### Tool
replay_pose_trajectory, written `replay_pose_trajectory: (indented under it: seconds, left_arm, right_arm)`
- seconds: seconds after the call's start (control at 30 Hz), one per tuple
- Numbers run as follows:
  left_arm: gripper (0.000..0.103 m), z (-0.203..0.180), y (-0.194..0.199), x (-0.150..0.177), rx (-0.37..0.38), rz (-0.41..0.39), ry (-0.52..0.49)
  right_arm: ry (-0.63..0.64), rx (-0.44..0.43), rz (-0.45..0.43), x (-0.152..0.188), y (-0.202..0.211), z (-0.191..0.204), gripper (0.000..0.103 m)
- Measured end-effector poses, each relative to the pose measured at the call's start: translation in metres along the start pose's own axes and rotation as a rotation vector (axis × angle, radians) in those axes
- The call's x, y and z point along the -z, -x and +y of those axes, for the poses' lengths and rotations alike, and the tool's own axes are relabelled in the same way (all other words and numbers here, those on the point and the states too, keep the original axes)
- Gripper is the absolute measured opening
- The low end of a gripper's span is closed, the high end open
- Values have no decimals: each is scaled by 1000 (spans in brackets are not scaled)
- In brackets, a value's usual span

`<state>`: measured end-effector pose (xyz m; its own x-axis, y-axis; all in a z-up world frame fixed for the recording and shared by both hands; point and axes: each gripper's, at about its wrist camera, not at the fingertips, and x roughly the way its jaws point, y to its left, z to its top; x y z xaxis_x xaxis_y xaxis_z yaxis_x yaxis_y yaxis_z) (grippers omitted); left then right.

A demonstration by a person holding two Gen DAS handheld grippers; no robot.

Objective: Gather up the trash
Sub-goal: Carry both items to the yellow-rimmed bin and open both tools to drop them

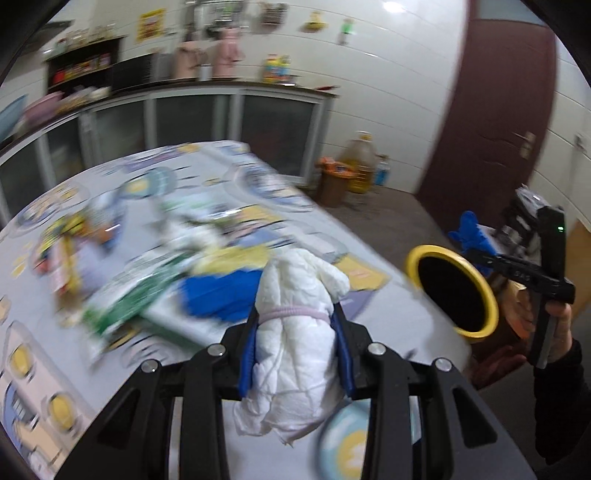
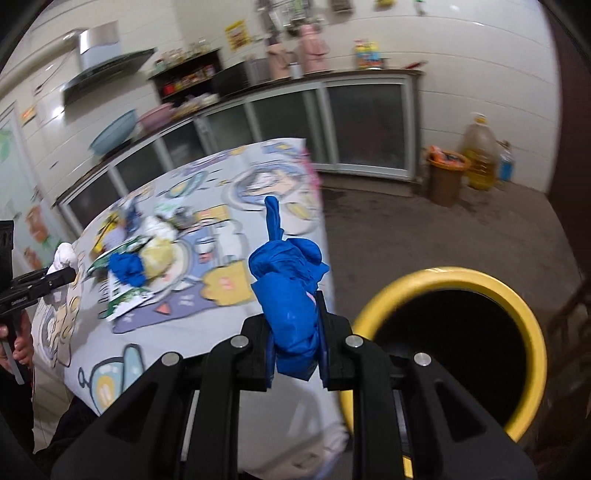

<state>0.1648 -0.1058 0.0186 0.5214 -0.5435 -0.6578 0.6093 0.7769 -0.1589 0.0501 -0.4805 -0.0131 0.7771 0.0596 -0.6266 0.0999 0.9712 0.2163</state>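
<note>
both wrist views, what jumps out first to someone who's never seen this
The yellow-rimmed bin gapes dark at the table's edge. The right gripper is clamped on a crumpled blue glove beside it, and the left gripper holds a white tissue wad. More litter sits heaped on the cartoon tablecloth.

We find almost nothing legible. Light lettering on the black body of the right tongs is too small for us to make out. The left tongs carry a similar small white mark, also unread. A yellow poster on the wall bears print, possibly a notice, blurred past reading.
</note>
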Motion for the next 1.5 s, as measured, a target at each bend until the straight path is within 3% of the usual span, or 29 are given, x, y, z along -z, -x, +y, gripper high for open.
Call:
replay_pose_trajectory:
  seconds: [0.27, 0.43, 0.73, 1.03, 1.07, 1.1, 1.13, 1.17, 1.2, 1.33, 1.5]
  left_arm:
    - [33, -99, -66, -36, 191, 30, -158]
    - [33, -154, -120, -48, 277, 78, -213]
    - [33, -222, -181, -48, 355, 136, -256]
    - [34, -250, -229, -48, 371, 195, -235]
    - [38, -250, -229, -48, 369, 195, -228]
    - [50, -249, -229, -49, 369, 192, -215]
    - [66, -247, -228, -51, 370, 177, -197]
    - [74, -245, -227, -52, 368, 168, -188]
    - [83, -242, -225, -53, 365, 151, -173]
    - [84, -225, -219, -57, 378, 148, -120]
    - [85, -194, -192, -55, 323, 85, -108]
  right_arm:
    - [-115, 143, 3, 24, 22, -67, 18]
    - [-164, 167, 15, 35, 22, -94, 18]
    - [-228, 201, 48, 48, 9, -126, 18]
    - [-271, 251, 99, 53, -6, -149, 19]
    - [-273, 257, 105, 53, -7, -150, 24]
    - [-275, 262, 106, 52, -8, -152, 28]
    - [-280, 275, 101, 52, -7, -153, 40]
    - [-283, 286, 94, 52, -6, -155, 54]
    - [-287, 295, 87, 52, -4, -156, 56]
    - [-310, 321, 82, 54, 3, -165, 56]
    - [-306, 313, 58, 56, 17, -157, 56]
